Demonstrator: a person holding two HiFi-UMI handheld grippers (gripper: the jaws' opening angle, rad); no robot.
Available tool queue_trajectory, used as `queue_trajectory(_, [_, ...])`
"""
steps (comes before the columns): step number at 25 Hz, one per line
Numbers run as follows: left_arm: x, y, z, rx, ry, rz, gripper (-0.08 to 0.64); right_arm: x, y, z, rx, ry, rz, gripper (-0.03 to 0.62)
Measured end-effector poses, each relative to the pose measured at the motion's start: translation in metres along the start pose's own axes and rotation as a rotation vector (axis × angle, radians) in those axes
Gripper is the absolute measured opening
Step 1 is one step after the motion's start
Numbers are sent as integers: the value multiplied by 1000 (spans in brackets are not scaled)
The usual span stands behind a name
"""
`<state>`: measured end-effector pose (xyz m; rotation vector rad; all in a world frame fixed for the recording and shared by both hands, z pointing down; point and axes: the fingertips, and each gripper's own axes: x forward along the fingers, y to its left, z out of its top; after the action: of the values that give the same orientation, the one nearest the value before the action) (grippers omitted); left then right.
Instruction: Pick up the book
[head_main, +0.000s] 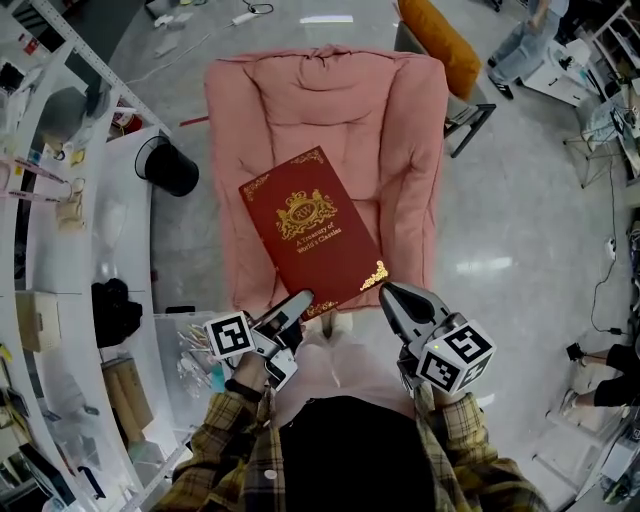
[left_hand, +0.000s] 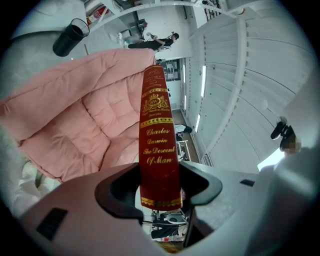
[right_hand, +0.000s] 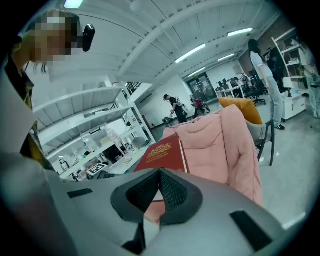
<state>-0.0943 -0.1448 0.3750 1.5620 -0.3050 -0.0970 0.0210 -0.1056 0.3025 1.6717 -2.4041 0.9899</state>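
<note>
A dark red hardback book (head_main: 310, 235) with gold ornament hangs over a pink padded chair (head_main: 330, 110), its cover facing up. My left gripper (head_main: 297, 305) is shut on the book's near lower edge. In the left gripper view the gold-lettered spine (left_hand: 159, 145) stands upright between the two jaws of that gripper (left_hand: 160, 187), with the pink chair (left_hand: 75, 110) behind it. My right gripper (head_main: 392, 295) sits just off the book's near right corner, jaws shut and empty. In the right gripper view the pads of the right gripper (right_hand: 160, 175) meet, and the book (right_hand: 162, 155) lies beyond them.
A black bin (head_main: 170, 167) stands on the floor left of the chair. White benches (head_main: 60, 250) with clutter run down the left side, and a clear plastic box (head_main: 190, 350) sits by my left hand. An orange-cushioned seat (head_main: 440, 40) and a standing person (head_main: 525, 40) are behind the chair.
</note>
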Motion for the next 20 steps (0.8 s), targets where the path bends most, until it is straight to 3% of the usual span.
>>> queue_trajectory(11, [-16,-69,7,64,-80,-28,244,-16,10,-11,-14,13,4,17])
queue_trajectory(20, [-16,-79,-10,41,-89,-32,243,-35,12,-20,-6,21,5,17])
